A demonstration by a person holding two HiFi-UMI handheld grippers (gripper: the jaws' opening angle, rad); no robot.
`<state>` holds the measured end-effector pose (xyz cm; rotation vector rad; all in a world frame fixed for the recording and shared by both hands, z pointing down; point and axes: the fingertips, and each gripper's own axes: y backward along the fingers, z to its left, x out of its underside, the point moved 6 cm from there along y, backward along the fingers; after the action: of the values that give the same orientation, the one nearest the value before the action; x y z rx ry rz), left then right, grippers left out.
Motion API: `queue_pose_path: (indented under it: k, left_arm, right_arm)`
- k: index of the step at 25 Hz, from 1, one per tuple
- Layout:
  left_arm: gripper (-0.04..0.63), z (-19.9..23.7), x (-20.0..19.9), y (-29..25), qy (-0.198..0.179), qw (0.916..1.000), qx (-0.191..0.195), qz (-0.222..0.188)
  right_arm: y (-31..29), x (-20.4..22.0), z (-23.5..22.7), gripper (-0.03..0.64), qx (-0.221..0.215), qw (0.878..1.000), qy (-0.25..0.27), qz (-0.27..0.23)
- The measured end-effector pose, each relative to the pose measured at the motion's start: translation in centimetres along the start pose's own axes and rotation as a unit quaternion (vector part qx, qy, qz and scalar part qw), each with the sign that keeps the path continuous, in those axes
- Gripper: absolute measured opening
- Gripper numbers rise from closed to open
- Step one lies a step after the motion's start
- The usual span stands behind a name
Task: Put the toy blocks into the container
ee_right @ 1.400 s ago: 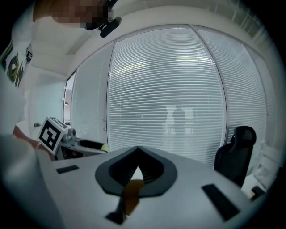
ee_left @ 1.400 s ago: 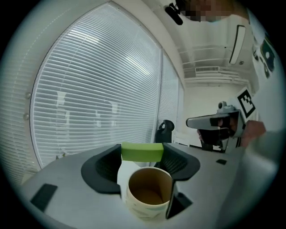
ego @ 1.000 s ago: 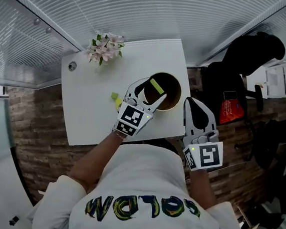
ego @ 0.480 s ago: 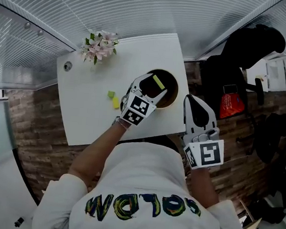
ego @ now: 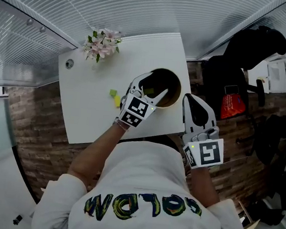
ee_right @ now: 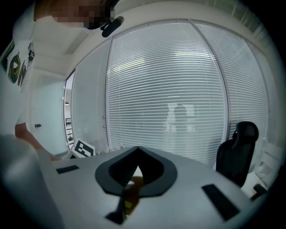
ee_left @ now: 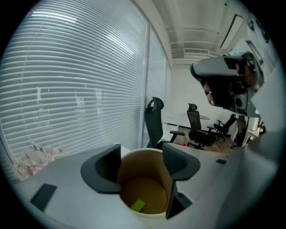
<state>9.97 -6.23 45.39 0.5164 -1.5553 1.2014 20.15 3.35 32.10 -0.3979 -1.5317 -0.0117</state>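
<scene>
On the counter (ego: 83, 112), one block (ee_left: 138, 205) lay in the container (ego: 175, 91) below the wide, empty left tool (ee_left: 140, 166); two blocks (ego: 114, 97) lay outside, right tool (ee_right: 134, 172) closed.

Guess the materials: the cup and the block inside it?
Cup: probably paper or cardboard, going by the matte tan inner wall and thin pale rim. Block: flat, matte, yellow-green. It could be plastic, foam or painted wood, but it's too small to tell.
</scene>
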Motion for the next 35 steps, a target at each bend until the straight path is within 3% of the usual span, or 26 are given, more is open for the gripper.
queue_pose_path:
  k: [4, 8, 13, 22, 29, 35]
  left_arm:
    - [0.296, 1.0, -0.8, 2.7, 0.023, 0.9991, -0.023, -0.027]
    - [0.209, 2.5, -1.7, 6.6, 0.06, 0.9941, -0.062, -0.065]
    - [0.162, 4.1, -2.5, 11.7, 0.081, 0.9848, -0.117, -0.1]
    - [0.085, 5.2, -4.6, 22.1, 0.106, 0.9535, -0.223, -0.173]
    - [0.061, 6.0, -3.6, 25.9, 0.117, 0.9404, -0.263, -0.181]
    - [0.068, 6.4, -2.3, 25.9, 0.123, 0.9409, -0.266, -0.169]
  right_arm:
    - [-0.6, -0.4, 0.8, 0.008, -0.013, 1.0, 0.005, -0.003]
    - [-1.2, -1.3, 1.7, 0.007, -0.029, 0.999, 0.012, -0.009]
    - [-2.2, -2.3, 3.5, 0.008, -0.055, 0.998, 0.023, -0.019]
    - [-3.8, -4.6, 7.8, 0.008, -0.119, 0.991, 0.048, -0.039]
    - [-5.1, -5.4, 10.5, 0.008, -0.151, 0.986, 0.058, -0.042]
    - [-5.6, -5.0, 11.0, 0.008, -0.155, 0.985, 0.059, -0.036]
